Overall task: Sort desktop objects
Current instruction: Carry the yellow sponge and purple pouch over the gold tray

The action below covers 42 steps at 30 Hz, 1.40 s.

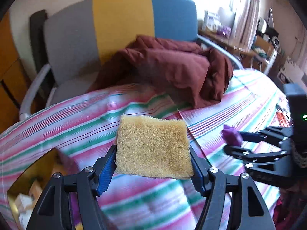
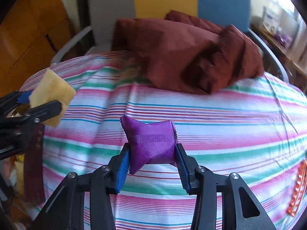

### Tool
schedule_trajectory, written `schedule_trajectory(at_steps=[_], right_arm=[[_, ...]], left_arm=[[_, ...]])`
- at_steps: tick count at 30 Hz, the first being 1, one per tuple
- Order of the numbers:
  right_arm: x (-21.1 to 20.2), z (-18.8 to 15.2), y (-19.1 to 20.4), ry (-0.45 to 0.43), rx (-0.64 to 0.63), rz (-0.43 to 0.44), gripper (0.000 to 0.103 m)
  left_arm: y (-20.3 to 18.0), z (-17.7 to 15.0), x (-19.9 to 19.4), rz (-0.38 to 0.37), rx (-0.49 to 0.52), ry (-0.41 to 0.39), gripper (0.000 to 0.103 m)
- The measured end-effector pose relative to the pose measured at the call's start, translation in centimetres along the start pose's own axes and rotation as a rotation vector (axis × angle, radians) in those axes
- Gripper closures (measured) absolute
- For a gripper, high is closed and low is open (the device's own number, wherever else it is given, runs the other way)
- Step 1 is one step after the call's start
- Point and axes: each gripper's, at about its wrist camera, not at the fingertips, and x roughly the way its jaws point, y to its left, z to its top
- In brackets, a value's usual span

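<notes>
The striped tablecloth (image 2: 211, 115) covers the whole desk, and the heap of maroon fabric (image 2: 188, 57) slumps at its far edge around twelve o'clock, half onto the chair (image 1: 122, 23) behind. Both carried things hang above the cloth, clear of it. The left gripper (image 1: 153, 164) pinches the yellow sponge (image 1: 153, 147) by its two side edges, most of the slab sticking out forward; a soft, springy piece like that could squirm out of a light squeeze if the hand swings quickly, which the blur suggests it may be doing. The right gripper (image 2: 152, 164) clamps the purple sachet (image 2: 151, 145) across its waist, puffing both ends; squeezing harder risks bursting a seal, and the slick wrapper may slide. From the left camera the sachet sits at about three o'clock, near the sponge, so the two grippers could knock together. An orange comb-like thing (image 2: 297, 187) lies at four o'clock, easily brushed off the edge.
</notes>
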Motion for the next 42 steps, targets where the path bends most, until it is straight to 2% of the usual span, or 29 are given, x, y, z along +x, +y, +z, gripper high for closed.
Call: schedule_trajectory(at_steps=[10,17,32,42], right_arm=[[-1.5,-1.0,3.6,-0.036,-0.092,0.035,0.057],[-3.2,-1.3,6.7,-0.065,-0.121,0.044,0.057],[-6.7,-1.5,18.3,-0.151,-0.229,0.175,0.057],[-6.4,-2.1,25.6,-0.161,-0.274,0.245,0.057]], left_arm=[[2.6,-3.6,-8.7,0.091,-0.105,-0.148,0.033],[4.8,-6.8,-12.3,0.142,-0.178,-0.192,0.033],[10.2,-12.7,-16.1,0.252,-0.302,-0.210,0.033],[14.8,-16.8,-16.6,0.301,-0.410,-0.179,0.033]])
